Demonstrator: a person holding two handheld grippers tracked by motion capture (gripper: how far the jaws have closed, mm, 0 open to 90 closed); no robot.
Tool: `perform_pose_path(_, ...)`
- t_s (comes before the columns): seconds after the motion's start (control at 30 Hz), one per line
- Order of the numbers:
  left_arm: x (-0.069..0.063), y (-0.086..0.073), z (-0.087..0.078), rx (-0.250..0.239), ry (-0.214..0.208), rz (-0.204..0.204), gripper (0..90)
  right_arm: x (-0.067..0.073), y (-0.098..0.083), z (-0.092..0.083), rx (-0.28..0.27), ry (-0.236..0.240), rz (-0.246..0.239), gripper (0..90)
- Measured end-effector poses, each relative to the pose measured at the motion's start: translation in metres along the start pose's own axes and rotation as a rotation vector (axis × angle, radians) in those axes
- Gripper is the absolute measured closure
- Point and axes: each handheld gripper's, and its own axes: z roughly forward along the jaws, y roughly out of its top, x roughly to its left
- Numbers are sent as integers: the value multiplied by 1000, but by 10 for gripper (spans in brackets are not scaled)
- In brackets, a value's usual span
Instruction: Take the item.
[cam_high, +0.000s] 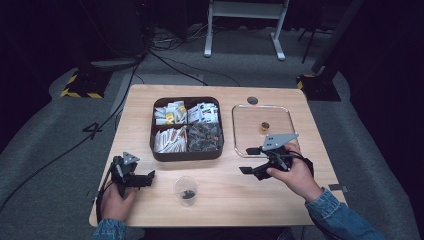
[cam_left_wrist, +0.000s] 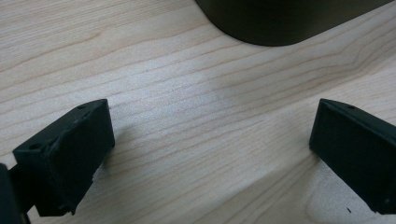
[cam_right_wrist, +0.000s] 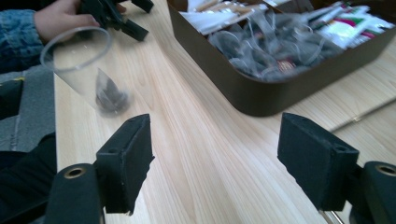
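While the right gripper (cam_high: 247, 160) hovers with jaws apart and empty, the clear cup (cam_high: 186, 190) with its dark tea bag (cam_right_wrist: 111, 94) stands between both tools, just beside the equally open left gripper (cam_high: 151, 175).

Blue denim sleeves (cam_high: 340, 215) are worn on both forearms. Each black gripper is topped by a grey three-cornered plate (cam_high: 279, 140); blocky black jaws with small screw holes are seen, brass-ringed behind.

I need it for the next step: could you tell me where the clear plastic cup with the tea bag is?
In the high view, the clear cup stands near the table's front edge, between the two grippers, just in front of the brown compartment tray.
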Motion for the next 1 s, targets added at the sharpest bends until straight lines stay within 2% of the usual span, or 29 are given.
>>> perform_pose_path(0.17, 0, 0, 0, 0, 0, 0, 3, -3, -21, -6, -1, -41, 9, 255)
perform_pose_path(0.2, 0, 0, 0, 1, 0, 1, 4, -3, -30, -7, -5, -59, 14, 255)
perform_pose_path(0.4, 0, 0, 0, 2, 0, 1, 4, -8, -50, -10, -16, -75, 53, 256)
perform_pose_path(0.6, 0, 0, 0, 1, 0, 1, 3, -13, -61, -15, -1, -95, 79, 255)
perform_pose_path(1.0, 0, 0, 0, 1, 0, 1, 4, -22, -87, -5, 68, -113, 110, 249)
